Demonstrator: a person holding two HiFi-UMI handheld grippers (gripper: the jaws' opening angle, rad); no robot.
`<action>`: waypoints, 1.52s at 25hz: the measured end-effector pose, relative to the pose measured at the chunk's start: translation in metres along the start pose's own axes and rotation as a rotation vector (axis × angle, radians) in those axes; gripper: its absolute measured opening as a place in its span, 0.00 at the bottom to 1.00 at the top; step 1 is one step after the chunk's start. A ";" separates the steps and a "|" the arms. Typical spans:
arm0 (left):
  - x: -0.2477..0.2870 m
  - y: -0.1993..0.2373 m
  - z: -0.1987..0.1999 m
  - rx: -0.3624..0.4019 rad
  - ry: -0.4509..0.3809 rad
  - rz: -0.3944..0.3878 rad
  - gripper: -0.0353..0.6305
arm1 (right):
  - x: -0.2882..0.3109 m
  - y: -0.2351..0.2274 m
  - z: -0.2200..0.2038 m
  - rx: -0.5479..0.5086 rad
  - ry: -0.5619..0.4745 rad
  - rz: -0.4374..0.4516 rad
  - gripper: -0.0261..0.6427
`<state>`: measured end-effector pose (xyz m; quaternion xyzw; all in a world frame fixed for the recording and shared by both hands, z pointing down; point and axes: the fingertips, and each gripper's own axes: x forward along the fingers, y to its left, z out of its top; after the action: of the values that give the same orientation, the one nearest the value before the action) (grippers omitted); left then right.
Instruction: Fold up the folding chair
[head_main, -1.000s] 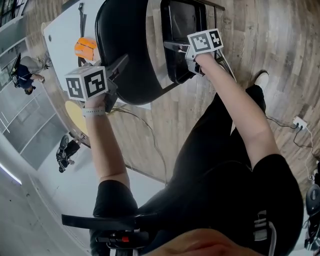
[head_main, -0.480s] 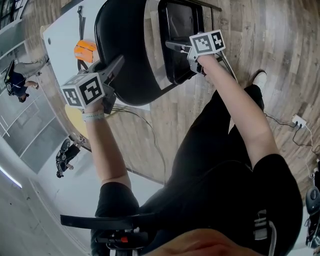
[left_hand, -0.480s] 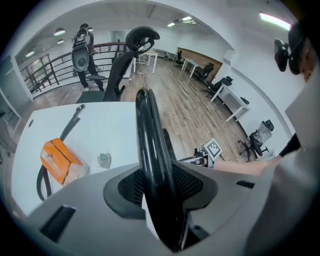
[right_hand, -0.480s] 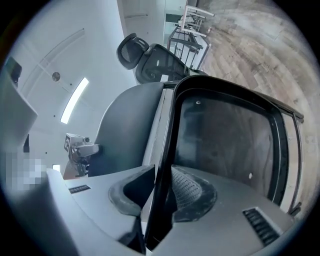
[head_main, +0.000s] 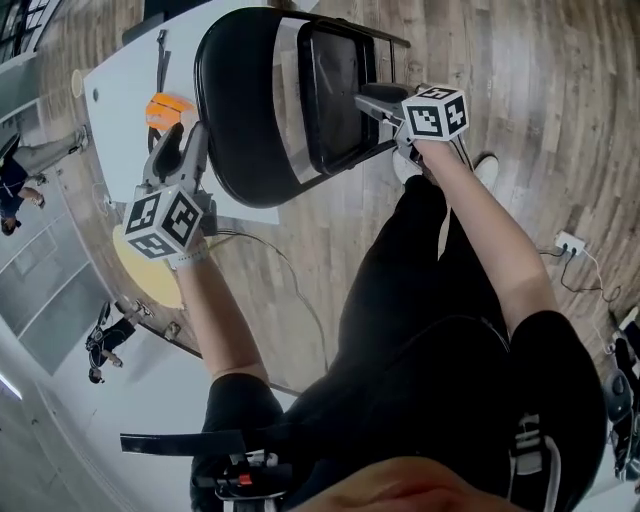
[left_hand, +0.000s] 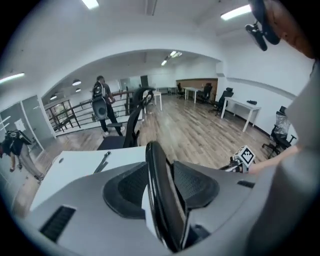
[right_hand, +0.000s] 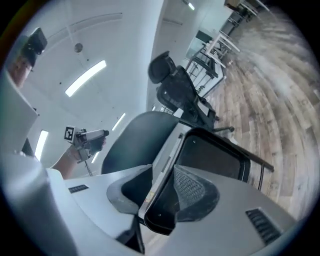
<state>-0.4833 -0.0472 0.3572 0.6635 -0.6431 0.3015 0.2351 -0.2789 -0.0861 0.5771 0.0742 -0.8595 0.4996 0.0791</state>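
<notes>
Only the gripper views show it: the left tool (head_main: 180, 138) straddles the folding chair's (head_main: 250, 110) backrest rim and the right tool (head_main: 372, 98) its seat edge. Both tools' jaws have just opened and clamp nothing. The chair stands upright on the floor (head_main: 500, 80) beside the tabletop (head_main: 120, 90).

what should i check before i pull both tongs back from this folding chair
1. Folding chair shut: seat lies close against backrest: ok.
2. Left tongs released: jaws have just been opening, backrest edge sits between them untouched: ok.
3. Right tongs released: jaws have just been opening, apart around the seat rim, seemingly loose: ok.
4. Chair stands by itself: legs hidden: cannot tell.
5. Gap to white table: chair overlaps it in the head view: cannot tell.
</notes>
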 end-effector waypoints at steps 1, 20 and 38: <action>-0.011 -0.009 0.010 -0.001 -0.060 -0.004 0.30 | -0.014 0.013 0.007 -0.052 -0.015 0.009 0.21; -0.156 -0.311 0.046 0.091 -0.517 -0.378 0.29 | -0.225 0.307 0.054 -0.771 -0.081 0.140 0.21; -0.199 -0.296 0.074 -0.038 -0.672 -0.289 0.06 | -0.232 0.396 0.073 -1.001 -0.095 0.260 0.05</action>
<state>-0.1796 0.0609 0.1870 0.8051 -0.5895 0.0184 0.0632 -0.1383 0.0561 0.1572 -0.0575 -0.9979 0.0290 0.0033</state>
